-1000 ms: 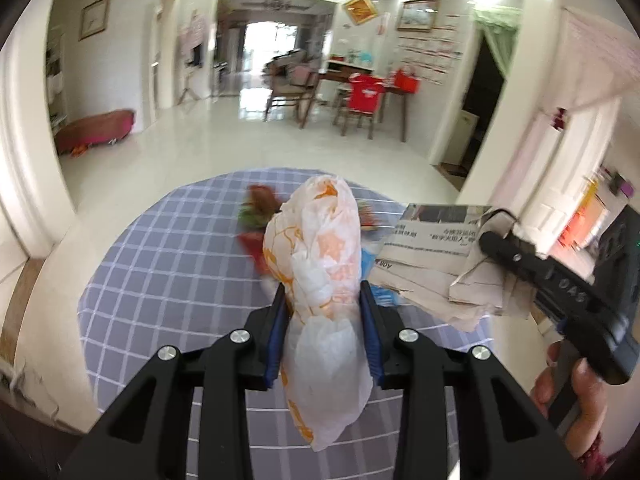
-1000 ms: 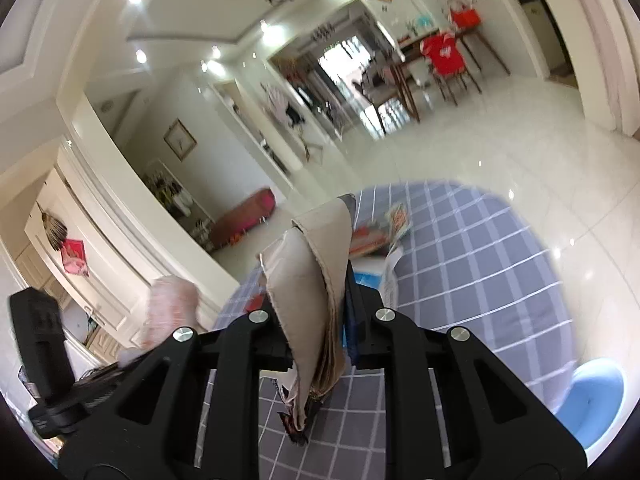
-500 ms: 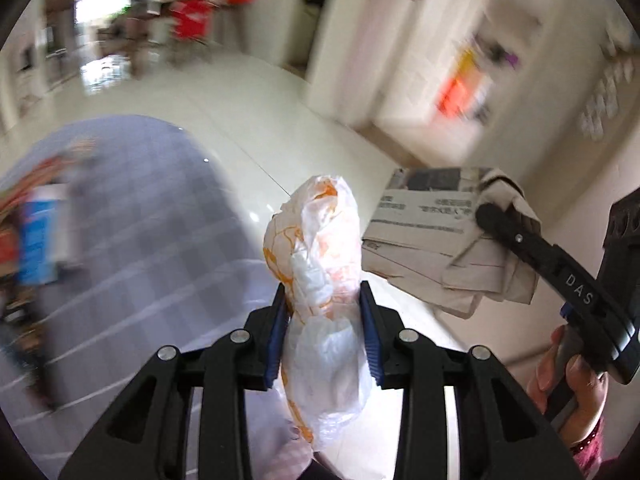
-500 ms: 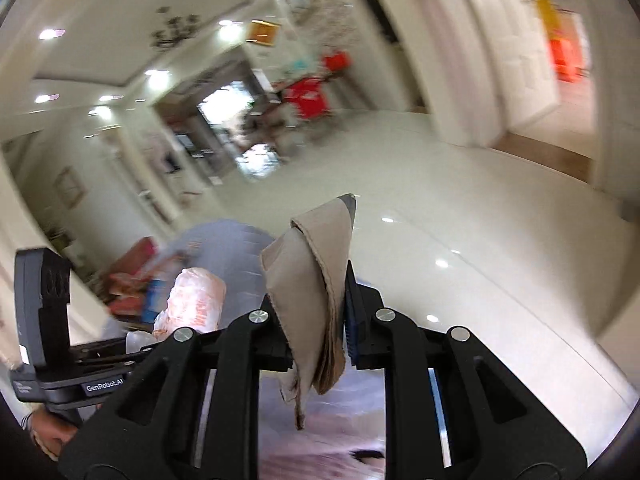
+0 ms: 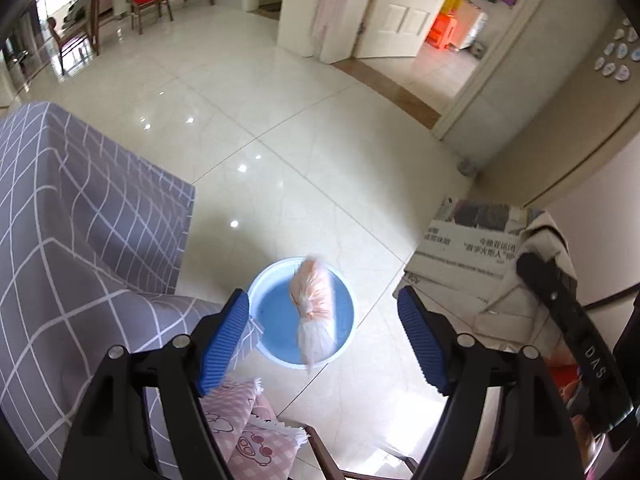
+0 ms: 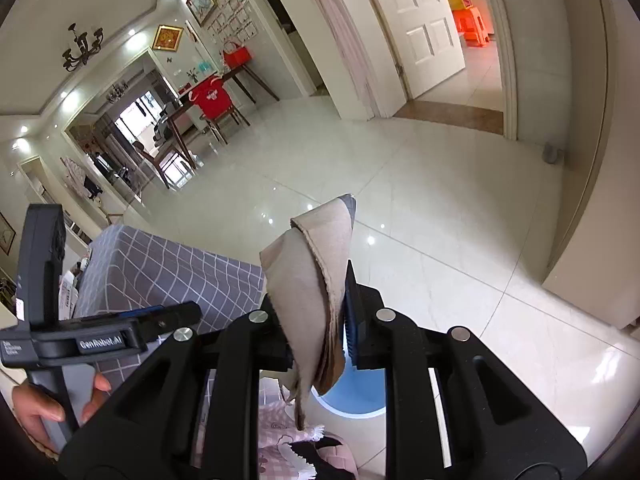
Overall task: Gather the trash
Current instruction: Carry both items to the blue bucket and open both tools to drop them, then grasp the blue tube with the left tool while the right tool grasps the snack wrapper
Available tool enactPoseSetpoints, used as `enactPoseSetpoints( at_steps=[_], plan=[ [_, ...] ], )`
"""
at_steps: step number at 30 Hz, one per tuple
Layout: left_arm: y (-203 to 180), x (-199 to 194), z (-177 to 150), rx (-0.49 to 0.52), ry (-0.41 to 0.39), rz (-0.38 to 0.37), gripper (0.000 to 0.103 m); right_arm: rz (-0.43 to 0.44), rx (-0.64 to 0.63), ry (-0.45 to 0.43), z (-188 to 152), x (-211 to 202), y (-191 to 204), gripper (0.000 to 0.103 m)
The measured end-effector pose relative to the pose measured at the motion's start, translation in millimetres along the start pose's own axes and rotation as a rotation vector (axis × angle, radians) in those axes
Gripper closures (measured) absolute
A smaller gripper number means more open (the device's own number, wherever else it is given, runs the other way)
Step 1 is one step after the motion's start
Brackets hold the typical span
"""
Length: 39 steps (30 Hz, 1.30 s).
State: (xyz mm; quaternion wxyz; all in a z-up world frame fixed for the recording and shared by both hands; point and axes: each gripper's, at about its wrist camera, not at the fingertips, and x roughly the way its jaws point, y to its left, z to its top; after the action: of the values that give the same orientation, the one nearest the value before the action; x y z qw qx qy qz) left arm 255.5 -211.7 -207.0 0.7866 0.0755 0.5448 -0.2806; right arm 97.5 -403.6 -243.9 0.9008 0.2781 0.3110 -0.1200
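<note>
Glossy cream floor tiles point(image 5: 304, 128), white door point(image 6: 424, 28)

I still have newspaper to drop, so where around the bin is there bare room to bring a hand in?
Bare tile lies beyond the blue bin, toward the doorway, and right of it up to the folded newspaper. The left side is crowded: the checked tablecloth hangs beside the rim, with the pink cloth just below. The plastic bag is over the bin's mouth.

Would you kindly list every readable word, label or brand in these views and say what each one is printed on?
"DAS": on the right gripper's black finger.
"GenRobot.AI": on the left gripper's black body.
Small white label left of that name: too small to read.
Folded newspaper headlines: Chinese print, seen upside down, not reliably readable.
</note>
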Motion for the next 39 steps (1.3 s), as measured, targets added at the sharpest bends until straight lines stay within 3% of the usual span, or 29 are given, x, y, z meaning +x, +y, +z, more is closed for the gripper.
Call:
enactPoseSetpoints(
  at_steps=[12, 17, 18, 19, 20, 21, 25, 31, 34, 39],
  plan=[
    [32, -8, -17, -0.027, -0.030, 0.113, 0.026, 0.045, -0.040, 0.080, -10, 26, 26, 0.081],
    [37, -15, -22, -0.026, -0.049, 0.097, 0.027, 0.045, -0.046, 0.074, -6, 31, 39, 0.077],
    [38, -17, -22, -0.025, -0.057, 0.098, 0.026, 0.049, -0.040, 0.064, -6, 33, 40, 0.068],
    [39, -17, -21, -0.025, -0.064, 0.095, 0.026, 0.053, -0.035, 0.059, -7, 36, 39, 0.044],
    [40, -21, -20, -0.029, -0.071, 0.089, 0.026, 0.053, -0.025, 0.045, -7, 39, 39, 0.032],
    [41, -23, -20, -0.031, -0.076, 0.085, 0.026, 0.046, -0.018, 0.032, -7, 41, 39, 0.027],
    [46, -35, -23, -0.041, -0.099, 0.077, 0.026, 0.059, 0.004, 0.064, -8, 48, 39, 0.027],
    [51, -64, -34, -0.049, -0.165, 0.097, 0.026, 0.095, -0.008, 0.066, -7, 28, 54, 0.027],
    [55, -90, -42, -0.041, -0.227, 0.161, 0.026, 0.134, -0.054, 0.054, -5, 13, 78, 0.027],
    [91, -135, -68, -0.078, -0.302, 0.335, 0.023, 0.237, -0.155, 0.032, -4, -13, 135, 0.027]
  ],
)
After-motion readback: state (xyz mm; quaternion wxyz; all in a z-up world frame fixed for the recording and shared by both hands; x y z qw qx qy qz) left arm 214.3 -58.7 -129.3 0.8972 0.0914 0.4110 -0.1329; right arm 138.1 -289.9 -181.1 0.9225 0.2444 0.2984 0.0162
